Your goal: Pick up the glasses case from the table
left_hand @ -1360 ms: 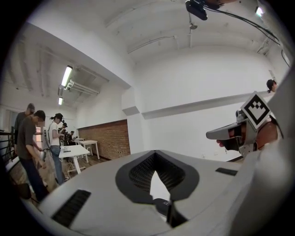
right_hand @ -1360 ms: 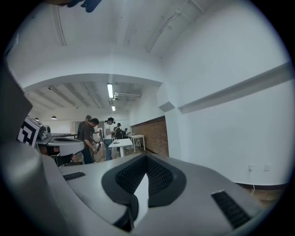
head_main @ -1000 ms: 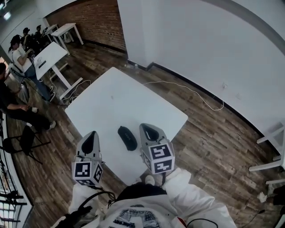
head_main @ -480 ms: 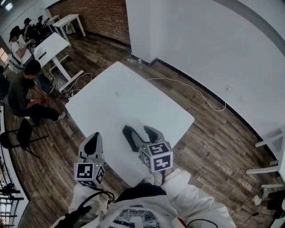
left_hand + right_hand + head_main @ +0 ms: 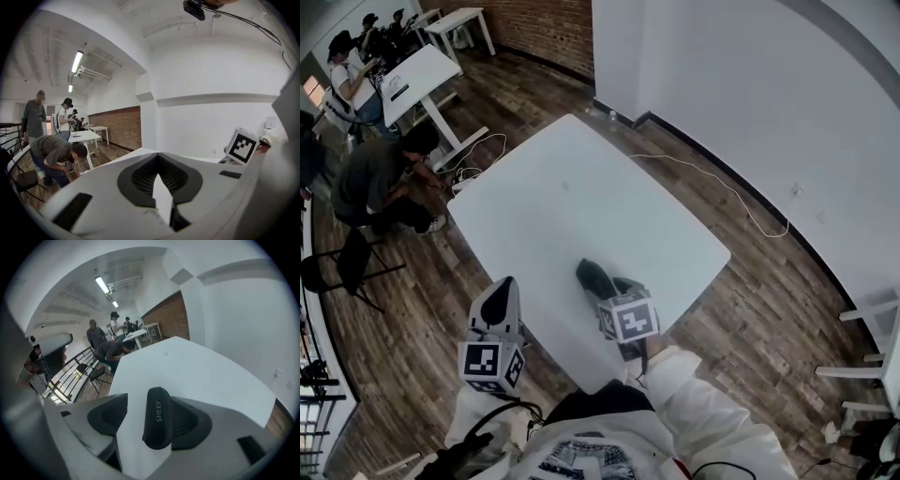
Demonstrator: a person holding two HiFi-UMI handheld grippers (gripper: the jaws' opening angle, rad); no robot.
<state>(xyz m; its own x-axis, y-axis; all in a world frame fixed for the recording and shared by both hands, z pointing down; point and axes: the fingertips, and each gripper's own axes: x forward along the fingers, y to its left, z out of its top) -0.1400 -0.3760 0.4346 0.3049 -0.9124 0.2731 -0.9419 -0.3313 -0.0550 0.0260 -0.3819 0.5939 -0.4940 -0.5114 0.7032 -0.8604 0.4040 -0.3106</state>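
Observation:
The black glasses case [image 5: 593,276] lies near the front edge of the white table [image 5: 572,187]. My right gripper [image 5: 611,289] tilts down over its near end. In the right gripper view the case [image 5: 157,420], lettered "SHERY", lies lengthwise between the jaws of the right gripper [image 5: 152,403]. Those jaws are opening; a strip of table shows between the case and the left pad, and the case lies close along the right pad. My left gripper [image 5: 499,292] hangs off the table's front left side, with its fingers together and nothing in them. Its own view shows the left gripper [image 5: 158,157] level, away from the case.
A person [image 5: 384,173] bends down by a white desk [image 5: 417,75] at the left, with others behind. A black chair [image 5: 342,272] stands on the wooden floor. A white cable [image 5: 722,187] trails along the wall to the right of the table.
My right gripper has dropped and tipped down over the case, and its jaws have gone from shut to apart around it. The left gripper has sunk a little.

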